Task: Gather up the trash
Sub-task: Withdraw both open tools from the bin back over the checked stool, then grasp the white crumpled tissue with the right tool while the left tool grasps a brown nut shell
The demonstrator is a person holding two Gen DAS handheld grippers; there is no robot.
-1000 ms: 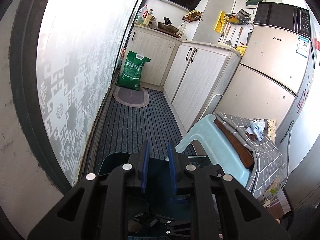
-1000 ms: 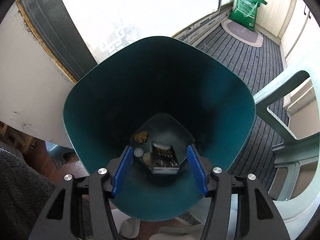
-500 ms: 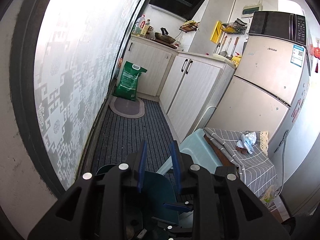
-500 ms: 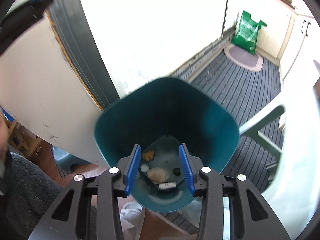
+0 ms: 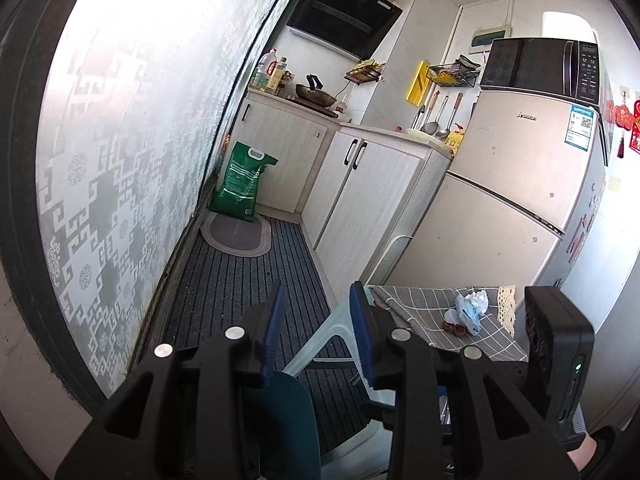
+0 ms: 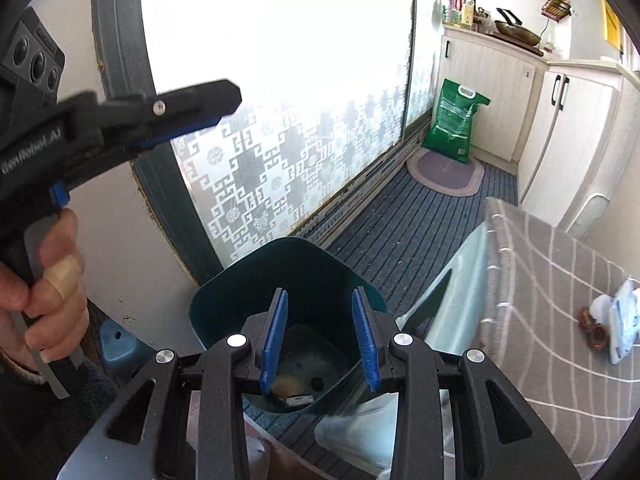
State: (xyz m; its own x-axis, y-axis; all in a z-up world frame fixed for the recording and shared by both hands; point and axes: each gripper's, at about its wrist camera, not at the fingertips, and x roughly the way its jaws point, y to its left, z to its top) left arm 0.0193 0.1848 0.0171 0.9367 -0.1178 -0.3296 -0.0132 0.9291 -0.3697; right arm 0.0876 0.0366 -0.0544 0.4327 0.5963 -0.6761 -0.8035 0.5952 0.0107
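Only "AI" reads, on the left gripper [image 6: 188,110].

Bright daylight pours through the frosted glass sliding door with its grey key-pattern film [image 5: 120,184], filling the left of the frame. A dark ribbed floor mat [image 5: 240,292] runs down the centre toward pale wood-grain cabinets [image 5: 360,200] at upper middle. A cream two-door fridge [image 5: 520,200] stands right, a black microwave [image 5: 544,68] on top, a black range hood [image 5: 340,24] above.
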